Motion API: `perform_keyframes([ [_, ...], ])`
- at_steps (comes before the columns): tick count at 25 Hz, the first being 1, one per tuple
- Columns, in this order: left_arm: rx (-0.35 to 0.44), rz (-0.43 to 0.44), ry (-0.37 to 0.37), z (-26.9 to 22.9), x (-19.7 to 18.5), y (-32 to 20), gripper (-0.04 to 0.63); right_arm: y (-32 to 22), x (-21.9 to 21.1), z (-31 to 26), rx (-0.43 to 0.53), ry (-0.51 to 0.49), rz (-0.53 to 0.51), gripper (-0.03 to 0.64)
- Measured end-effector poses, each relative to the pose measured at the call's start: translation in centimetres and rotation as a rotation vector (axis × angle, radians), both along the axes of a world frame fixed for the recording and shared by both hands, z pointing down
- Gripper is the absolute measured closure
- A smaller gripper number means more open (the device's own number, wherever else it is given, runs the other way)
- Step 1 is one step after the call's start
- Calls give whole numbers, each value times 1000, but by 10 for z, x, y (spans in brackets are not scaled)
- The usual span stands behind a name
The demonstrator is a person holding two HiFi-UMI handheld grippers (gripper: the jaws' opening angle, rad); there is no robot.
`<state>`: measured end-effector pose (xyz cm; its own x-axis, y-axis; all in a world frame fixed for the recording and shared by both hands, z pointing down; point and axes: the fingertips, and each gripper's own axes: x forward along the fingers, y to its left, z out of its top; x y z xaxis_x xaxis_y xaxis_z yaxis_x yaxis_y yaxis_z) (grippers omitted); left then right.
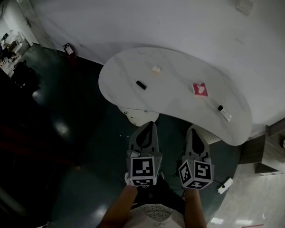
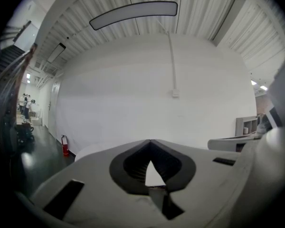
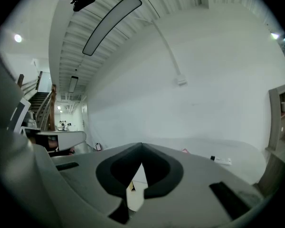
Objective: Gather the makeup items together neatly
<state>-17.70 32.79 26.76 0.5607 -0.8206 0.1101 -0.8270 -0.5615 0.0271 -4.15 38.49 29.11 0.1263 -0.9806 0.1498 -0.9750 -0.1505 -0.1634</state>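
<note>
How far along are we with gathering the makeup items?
Done: nothing yet. The small pale item, black stick, pink packet and white tube lie spread across the white table. In hand: nothing; the left gripper and right gripper are shut, empty and short of the table. Left: gathering all four.

no words, brands or numbers can be read; any print on the pink packet (image 1: 200, 89) is too small.
</note>
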Motion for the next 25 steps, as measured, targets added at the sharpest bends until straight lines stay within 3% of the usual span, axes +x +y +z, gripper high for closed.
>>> perform_keyframes([
  [12,-19,-76,3,9,20,-21,558,-34,24,13,-32,-6,-82,620],
  [25,-66,-175,-30,26,-9,-44,558,-69,5,34,-75,-60,-167,620],
])
